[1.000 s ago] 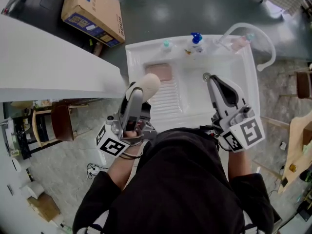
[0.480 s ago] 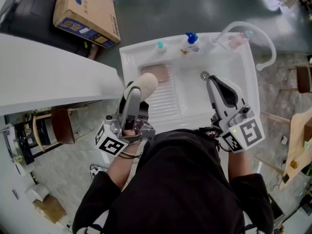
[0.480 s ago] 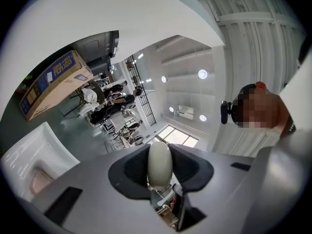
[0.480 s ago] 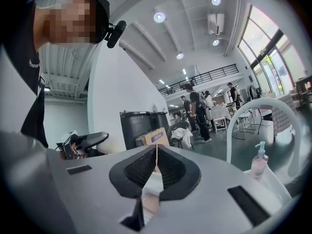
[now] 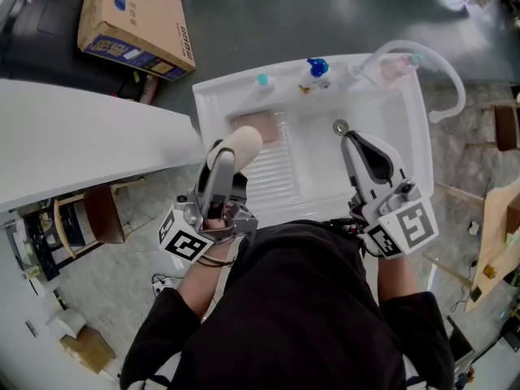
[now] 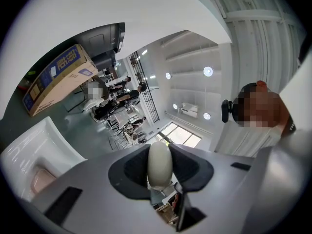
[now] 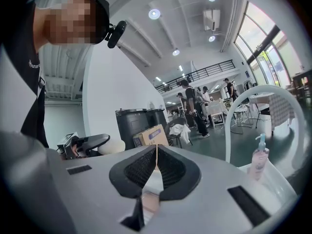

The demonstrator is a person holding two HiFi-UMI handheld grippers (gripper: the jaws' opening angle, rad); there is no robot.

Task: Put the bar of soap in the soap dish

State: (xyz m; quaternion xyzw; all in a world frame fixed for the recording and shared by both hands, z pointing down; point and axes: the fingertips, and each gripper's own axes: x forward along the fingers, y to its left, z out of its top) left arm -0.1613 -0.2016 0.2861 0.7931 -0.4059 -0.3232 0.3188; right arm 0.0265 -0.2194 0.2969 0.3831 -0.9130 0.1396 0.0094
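A cream oval bar of soap (image 5: 241, 145) is clamped in my left gripper (image 5: 226, 158), held over the near left rim of the white sink (image 5: 406, 136). In the left gripper view the soap (image 6: 160, 164) stands on edge between the dark pads. The pink soap dish (image 5: 254, 124) lies in the sink's far left corner, just beyond the soap, and shows low in the left gripper view as the soap dish (image 6: 39, 178). My right gripper (image 5: 351, 138) hovers over the sink's right half, near the drain (image 5: 341, 126). Its jaws (image 7: 156, 156) are shut with nothing between them.
Along the sink's back rim stand a teal-capped bottle (image 5: 262, 80), a blue pump bottle (image 5: 316, 69) and a pink bottle (image 5: 396, 69), with a white hose (image 5: 445, 63) arching beside it. A white counter (image 5: 81, 145) borders the sink's left. A cardboard box (image 5: 134, 23) sits on the floor beyond.
Both grippers have sunk a little toward the sink. The soap has stayed clamped in the left jaws, and the right jaws have stayed shut.
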